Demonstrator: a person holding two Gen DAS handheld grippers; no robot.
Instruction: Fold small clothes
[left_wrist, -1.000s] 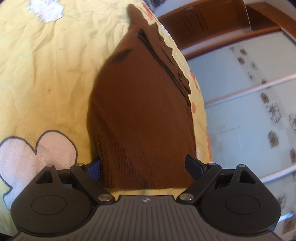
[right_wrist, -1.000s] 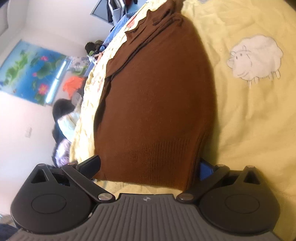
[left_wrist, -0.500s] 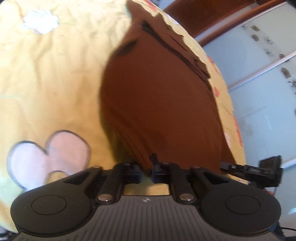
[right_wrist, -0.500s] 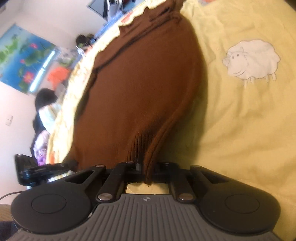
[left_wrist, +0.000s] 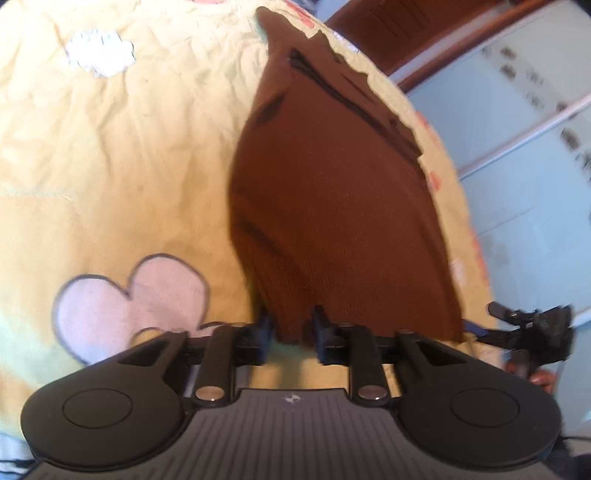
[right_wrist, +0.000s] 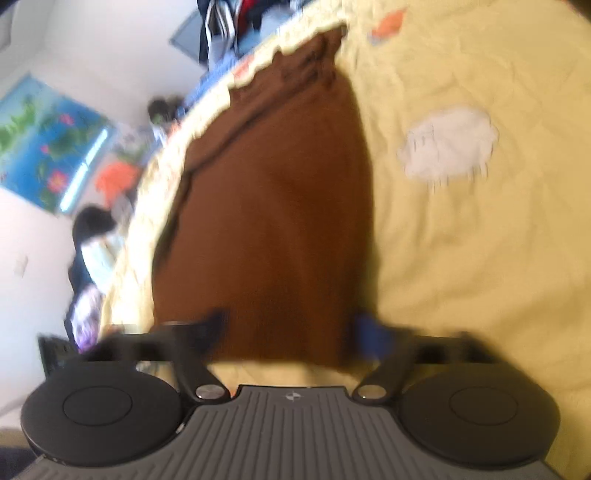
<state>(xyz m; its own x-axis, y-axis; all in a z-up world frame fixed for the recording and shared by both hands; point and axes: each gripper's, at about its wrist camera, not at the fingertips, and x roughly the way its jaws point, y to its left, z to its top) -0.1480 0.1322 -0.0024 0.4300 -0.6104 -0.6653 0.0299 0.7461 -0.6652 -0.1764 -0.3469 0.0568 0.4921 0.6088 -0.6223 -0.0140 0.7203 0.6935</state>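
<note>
A brown knit garment lies folded lengthwise on the yellow bedsheet, its ribbed hem nearest to me. My left gripper is at the hem's left corner. Its jaws are opening and stand a little apart, with a bunch of hem loose between them. In the right wrist view the same garment runs away from my right gripper. Those jaws are opening and stand wide, one finger on each side of the hem, not pressing it. The right gripper's fingers also show at the hem's right corner.
The sheet has a white sheep print, a cloud print and a pink shape. The bed's edge runs close along the garment. Beyond it are pale sliding doors, a wooden frame, and clothes piled by a wall poster.
A second ago both grippers stood open around the hem, then both pinched it shut. Now both have come apart again, the right wide, the left only a little, and the hem has dropped.
</note>
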